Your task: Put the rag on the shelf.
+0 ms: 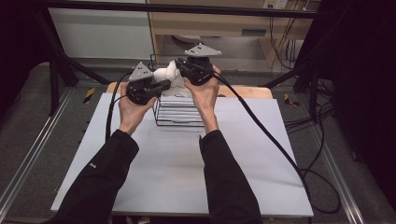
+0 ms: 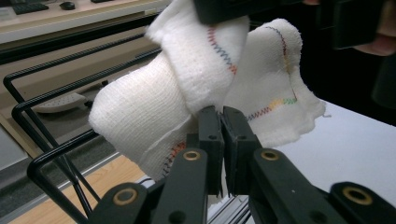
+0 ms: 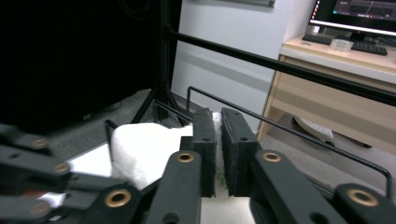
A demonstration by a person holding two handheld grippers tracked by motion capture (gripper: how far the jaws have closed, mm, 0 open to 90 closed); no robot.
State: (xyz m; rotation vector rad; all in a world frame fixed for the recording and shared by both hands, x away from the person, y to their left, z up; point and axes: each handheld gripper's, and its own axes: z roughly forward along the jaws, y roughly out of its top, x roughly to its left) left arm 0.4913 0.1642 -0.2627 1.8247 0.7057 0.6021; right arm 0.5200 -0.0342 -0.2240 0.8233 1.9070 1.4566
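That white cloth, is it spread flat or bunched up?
Bunched up: the white cloth hangs in folds, pinched between the left gripper and right gripper.

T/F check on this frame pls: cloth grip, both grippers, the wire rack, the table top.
1. Both grippers pinch the white cloth. True: the left gripper and the right gripper are each shut on it.
2. The cloth lies flat on the table. False: it is held up in the air above the wire rack.
3. The cloth has multicoloured stitching along its edge. True.
4. The wire rack is white plastic. False: it is black wire.
5. The rack stands at the near edge of the table. False: it stands at the far side.
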